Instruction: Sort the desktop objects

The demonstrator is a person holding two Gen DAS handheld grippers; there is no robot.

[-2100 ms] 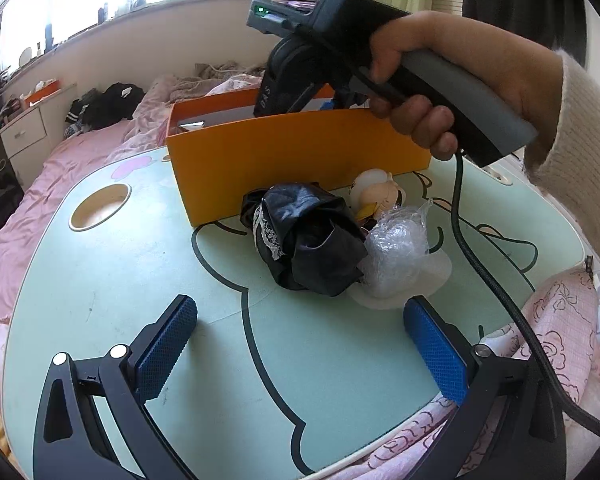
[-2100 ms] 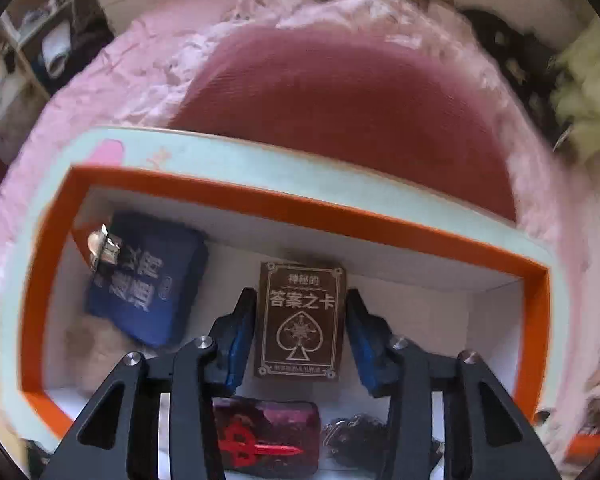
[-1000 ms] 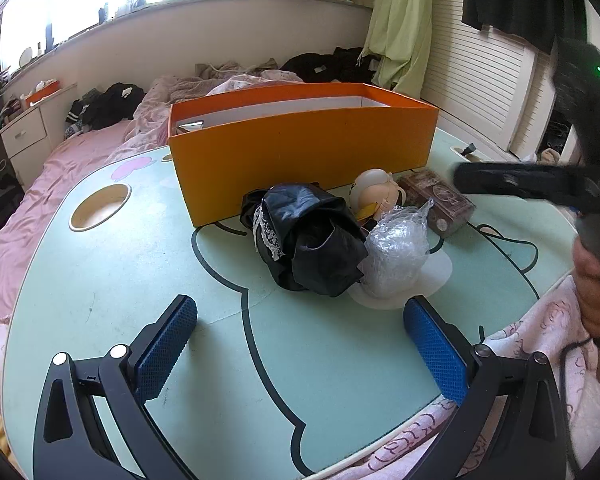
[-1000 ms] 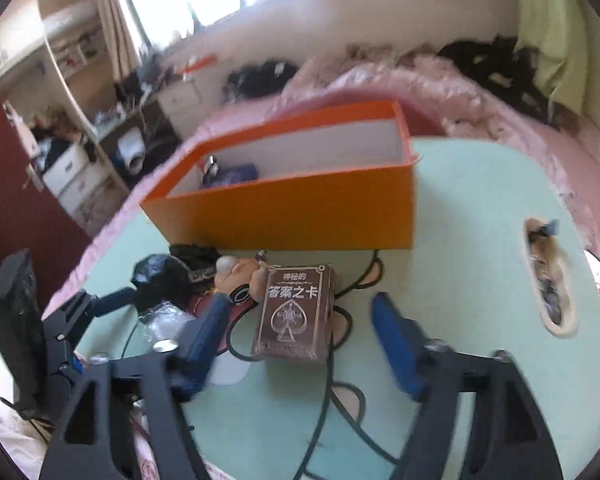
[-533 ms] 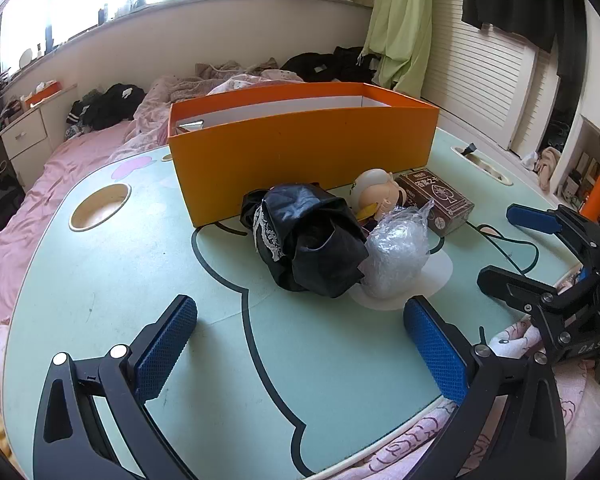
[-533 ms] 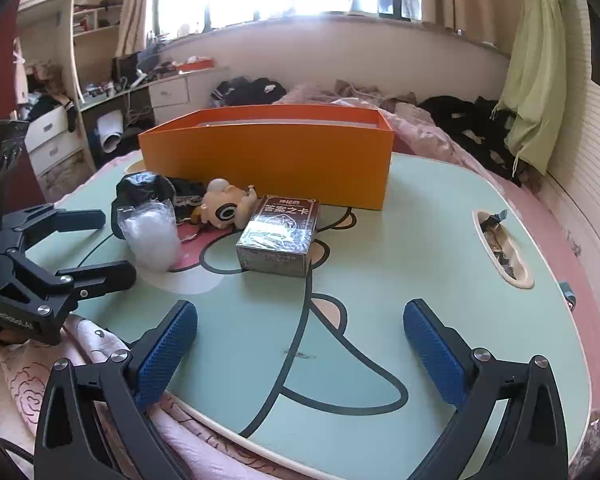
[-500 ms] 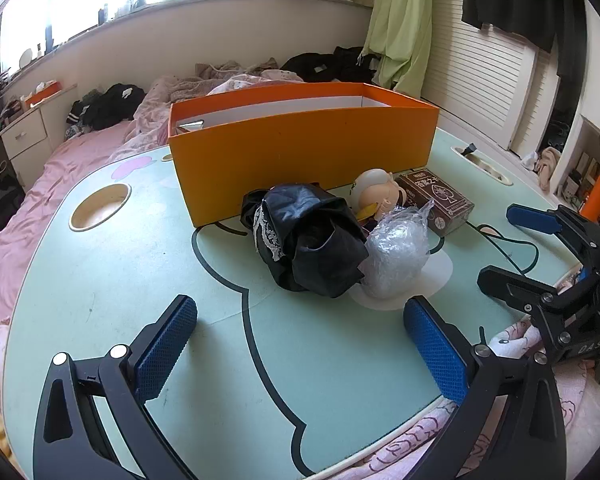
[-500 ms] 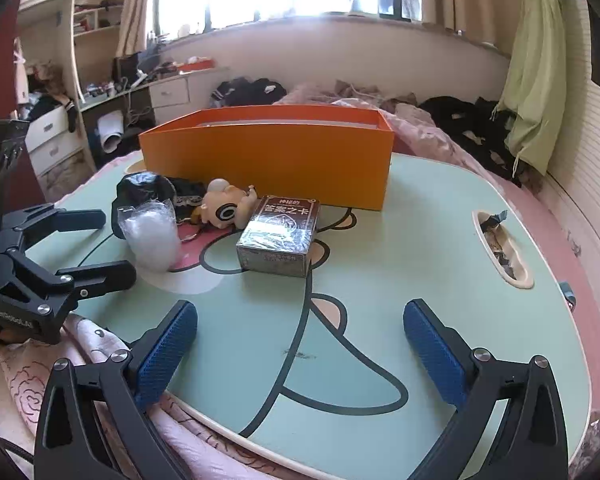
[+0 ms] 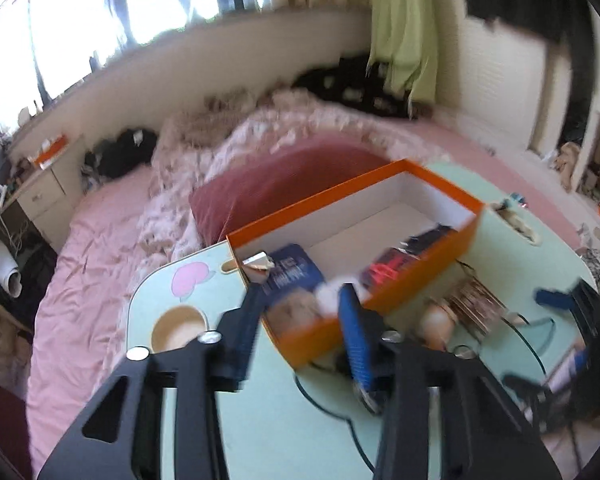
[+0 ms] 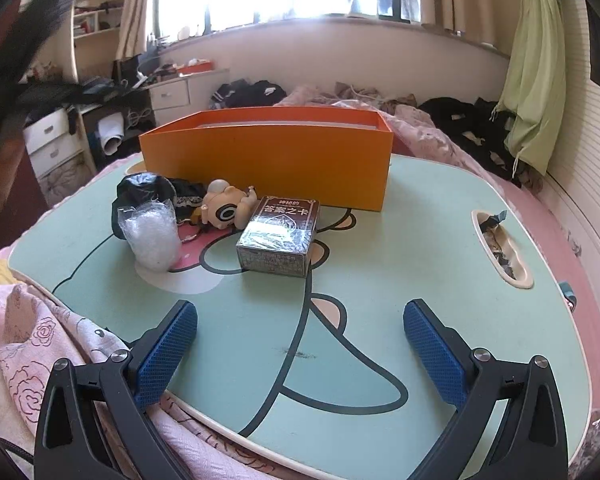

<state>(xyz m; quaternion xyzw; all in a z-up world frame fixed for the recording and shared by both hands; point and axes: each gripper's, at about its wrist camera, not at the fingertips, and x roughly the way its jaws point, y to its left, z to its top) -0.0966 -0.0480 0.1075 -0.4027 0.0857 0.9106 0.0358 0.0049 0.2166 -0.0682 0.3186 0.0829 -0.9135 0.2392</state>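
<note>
Though blurred in the left wrist view, readable enough: left hand-held gripper [image 9: 300,300] up over the near left corner of the orange box [image 9: 380,300], jaws closing to a narrow gap, nothing clearly pinched between the blue pads [image 9: 354,340]; cannot tell more through the smear.

Right hand-held gripper [image 10: 300,312]: low over the near edge of the surface [image 10: 380,320], jaws spread wide, nothing between them. Pink floral blanket [image 10: 40,340] bunched under the near left edge.

Further in, left of centre, all loose on the surface:
- clear plastic wrap bundle [image 10: 152,236], nearest, towards the left edge
- brown card box [image 10: 278,236], lying flat, just right of it
- tan plush toy [image 10: 224,204], behind those two, touching the card box's far left corner
- black cloth bundle [image 10: 140,188], behind the plastic wrap, touching it

Oval recess [image 10: 500,244] cut in at the right edge, scraps inside.

Behind the loose items, orange box across the far half of the surface, open top. Inside, seen from above in the left view: blue pouch [image 9: 292,276] at the left end with a silver clip, dark red item [image 9: 384,272] against the near wall mid-box, dark item [image 9: 432,236] right of that. Right end of the box floor bare white.

Beyond the far edge: maroon cushion [image 9: 280,184], then the pink bed [image 9: 100,216] with rumpled covers.
</note>
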